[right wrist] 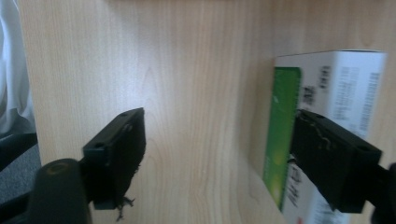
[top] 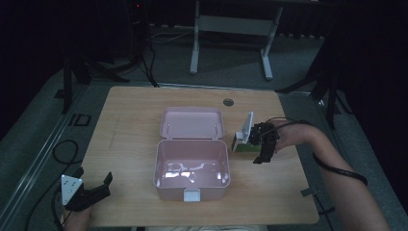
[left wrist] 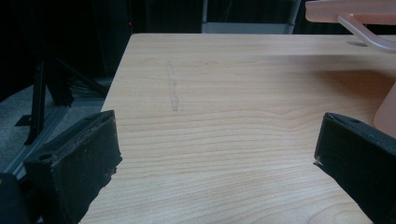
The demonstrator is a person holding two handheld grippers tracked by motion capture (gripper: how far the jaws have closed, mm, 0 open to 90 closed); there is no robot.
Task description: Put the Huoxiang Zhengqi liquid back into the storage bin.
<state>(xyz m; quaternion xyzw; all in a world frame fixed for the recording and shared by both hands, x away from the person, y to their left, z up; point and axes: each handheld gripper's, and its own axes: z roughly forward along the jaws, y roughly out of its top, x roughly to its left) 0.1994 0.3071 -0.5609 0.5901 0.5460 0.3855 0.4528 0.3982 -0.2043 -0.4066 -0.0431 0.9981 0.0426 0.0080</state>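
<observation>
An open pink plastic box (top: 168,191) stands mid-table, its lid (top: 191,123) lying flat behind it, and its inside looks bare. Just right of it lies a small green-and-white carton (top: 239,143). My right gripper (top: 257,153) hovers over that carton, open. In the right gripper view the carton (right wrist: 336,74) sits beside and partly under the right-hand jaw, and bare wood lies between the jaws of my right gripper (right wrist: 217,135). My left gripper (top: 94,177) rests open at the table's front left corner. The left gripper (left wrist: 217,140) faces bare tabletop, with the pink box (left wrist: 387,112) at the right edge.
The wooden table (top: 130,110) has a round cable hole (top: 228,102) behind the lid. Its left edge (left wrist: 116,79) drops to dark floor with stand legs and cables. A desk frame (top: 231,43) stands beyond the far edge.
</observation>
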